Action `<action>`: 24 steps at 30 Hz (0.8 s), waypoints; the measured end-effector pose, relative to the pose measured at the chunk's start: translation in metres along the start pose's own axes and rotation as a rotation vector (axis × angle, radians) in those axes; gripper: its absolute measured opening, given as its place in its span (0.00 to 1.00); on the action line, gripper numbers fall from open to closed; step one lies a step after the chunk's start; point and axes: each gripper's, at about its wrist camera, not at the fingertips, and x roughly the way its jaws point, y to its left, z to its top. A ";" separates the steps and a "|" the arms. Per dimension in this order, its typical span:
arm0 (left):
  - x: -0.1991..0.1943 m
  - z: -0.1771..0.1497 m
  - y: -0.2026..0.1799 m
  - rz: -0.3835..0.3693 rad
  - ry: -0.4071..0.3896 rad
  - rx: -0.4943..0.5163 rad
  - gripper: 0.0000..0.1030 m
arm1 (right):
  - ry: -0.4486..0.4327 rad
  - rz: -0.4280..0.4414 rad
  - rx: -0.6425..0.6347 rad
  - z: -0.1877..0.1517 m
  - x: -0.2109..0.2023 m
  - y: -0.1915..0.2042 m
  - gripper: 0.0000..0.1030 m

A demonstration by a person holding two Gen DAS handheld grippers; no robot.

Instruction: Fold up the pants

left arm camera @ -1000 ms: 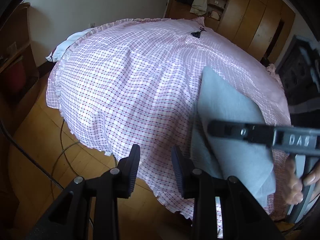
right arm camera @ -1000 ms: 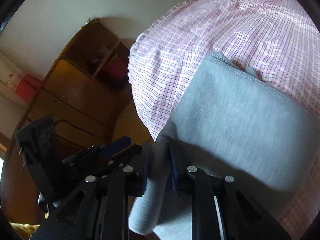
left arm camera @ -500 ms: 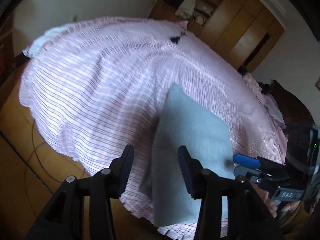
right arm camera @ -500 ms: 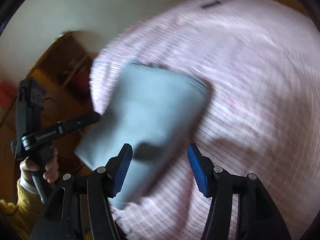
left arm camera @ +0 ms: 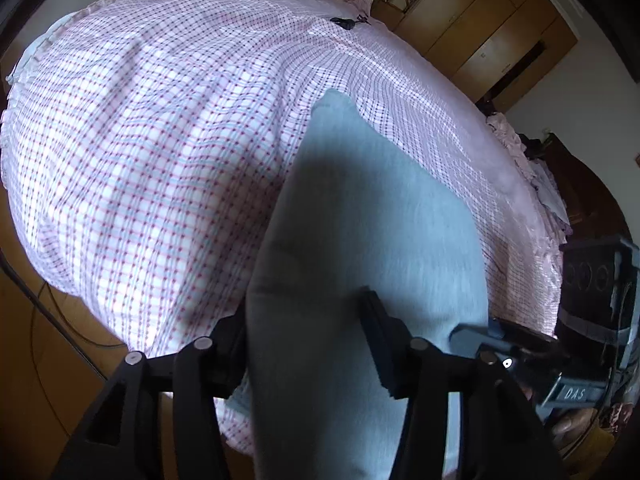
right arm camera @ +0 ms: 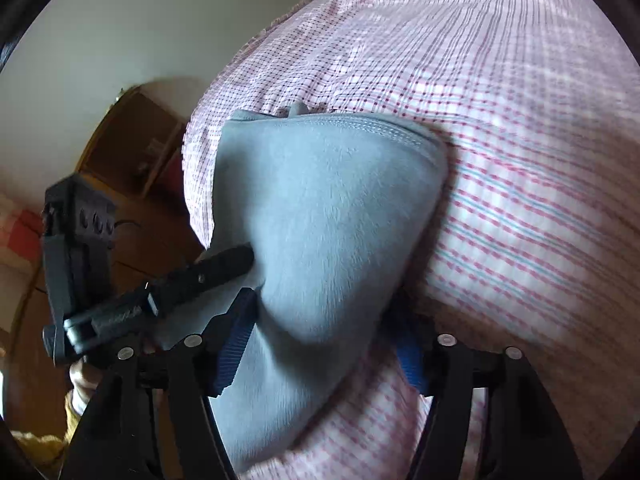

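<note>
The grey pants [left arm camera: 372, 248] lie folded into a thick bundle on the pink checked bedspread [left arm camera: 160, 140] near the bed's front edge. My left gripper [left arm camera: 304, 344] is open, its jaws wide apart on either side of the bundle's near end. In the right wrist view the pants [right arm camera: 332, 220] fill the middle, stitched hem at the far end. My right gripper [right arm camera: 324, 348] is open, blue pads on both sides of the cloth. The left gripper [right arm camera: 224, 268] shows there with a fingertip against the bundle's left side.
Wooden wardrobes [left arm camera: 480, 32] stand behind the bed. A small black object [left arm camera: 348, 22] lies at the bed's far side. Wooden floor with a cable [left arm camera: 52, 320] lies left of the bed. A wooden cabinet [right arm camera: 132, 160] stands beside the bed.
My right gripper let go of the pants and opened wide. Both grippers then moved in over the bundle, and it now sits between both pairs of open jaws.
</note>
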 end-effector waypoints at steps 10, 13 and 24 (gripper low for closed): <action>-0.006 -0.002 -0.008 0.029 -0.036 0.003 0.33 | -0.080 0.106 -0.003 0.004 -0.031 0.008 0.21; -0.017 -0.001 -0.016 0.017 -0.051 0.007 0.27 | -0.107 0.116 -0.001 0.005 -0.050 0.010 0.21; -0.052 -0.010 -0.075 0.004 -0.125 0.096 0.25 | -0.176 0.156 -0.029 -0.007 -0.124 0.028 0.20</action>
